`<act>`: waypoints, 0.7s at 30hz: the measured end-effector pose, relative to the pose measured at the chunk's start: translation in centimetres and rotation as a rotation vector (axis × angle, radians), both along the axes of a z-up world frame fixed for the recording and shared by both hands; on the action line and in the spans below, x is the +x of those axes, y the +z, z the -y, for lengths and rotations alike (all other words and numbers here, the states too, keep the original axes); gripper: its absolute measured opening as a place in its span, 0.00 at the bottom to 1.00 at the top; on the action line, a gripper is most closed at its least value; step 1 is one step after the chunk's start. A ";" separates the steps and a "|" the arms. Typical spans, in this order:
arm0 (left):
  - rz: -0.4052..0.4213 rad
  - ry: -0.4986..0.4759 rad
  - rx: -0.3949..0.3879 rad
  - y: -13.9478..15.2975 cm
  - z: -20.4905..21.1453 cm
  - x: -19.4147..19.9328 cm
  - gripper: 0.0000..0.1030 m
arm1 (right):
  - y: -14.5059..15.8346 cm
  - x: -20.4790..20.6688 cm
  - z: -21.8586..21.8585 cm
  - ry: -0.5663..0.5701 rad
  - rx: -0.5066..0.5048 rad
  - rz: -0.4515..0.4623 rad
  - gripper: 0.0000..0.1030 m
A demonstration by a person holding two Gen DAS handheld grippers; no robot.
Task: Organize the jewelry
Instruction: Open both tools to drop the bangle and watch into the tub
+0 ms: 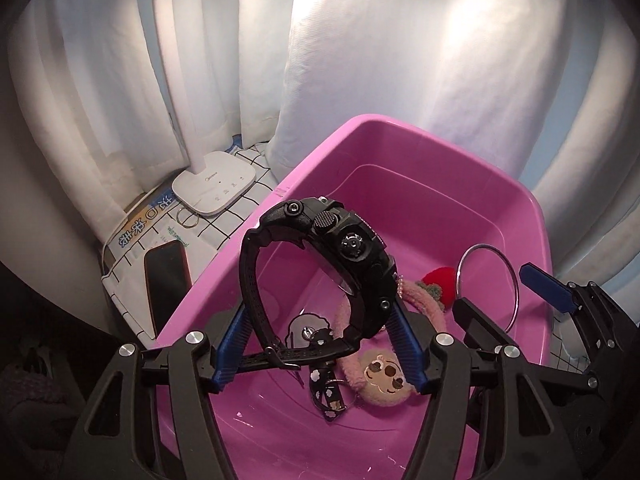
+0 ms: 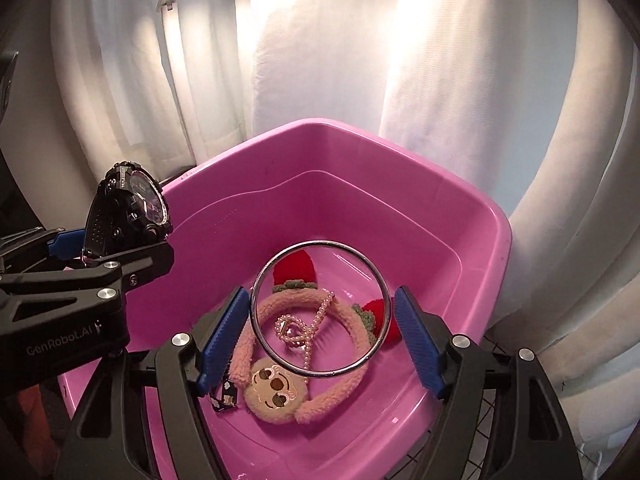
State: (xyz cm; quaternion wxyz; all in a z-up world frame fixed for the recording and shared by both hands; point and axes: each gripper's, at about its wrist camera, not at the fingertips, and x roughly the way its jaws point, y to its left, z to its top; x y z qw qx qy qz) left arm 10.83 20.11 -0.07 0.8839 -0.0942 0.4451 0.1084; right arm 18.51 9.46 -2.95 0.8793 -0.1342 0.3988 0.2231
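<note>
My left gripper [image 1: 319, 302] is shut on a chunky black wristwatch [image 1: 352, 248], held by its band above the pink plastic bin [image 1: 400, 132]. In the right wrist view the watch [image 2: 132, 208] and left gripper [image 2: 116, 240] hang over the bin's left rim. A thin silver bangle [image 2: 320, 243] is clamped between the blue pads of my right gripper [image 2: 320, 292], over the bin [image 2: 360, 128]. It shows again as the bangle [image 1: 516, 280] at the right of the left wrist view. On the bin floor lie a pink plush monkey headband [image 2: 276, 396], a pearl strand [image 2: 316, 316] and a black flowered strap [image 1: 326, 392].
A white lamp base [image 1: 214, 188] stands left of the bin on a grid-patterned cloth [image 1: 248, 208]. A dark phone [image 1: 166, 276] and a loose wire ring [image 1: 188, 216] lie near it. White curtains [image 2: 320, 60] close off the back.
</note>
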 end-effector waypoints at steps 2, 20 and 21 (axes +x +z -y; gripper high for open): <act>-0.007 0.001 -0.013 -0.4 -0.1 0.1 0.62 | 0.1 0.2 0.0 -0.013 -0.026 -0.004 0.70; 0.085 0.002 -0.023 2.6 1.2 -2.1 0.94 | 1.0 -0.6 3.4 -0.122 -0.008 -0.027 0.70; 0.082 0.004 -0.027 2.7 1.3 -2.3 0.94 | 1.1 -0.8 3.6 -0.124 -0.004 -0.028 0.70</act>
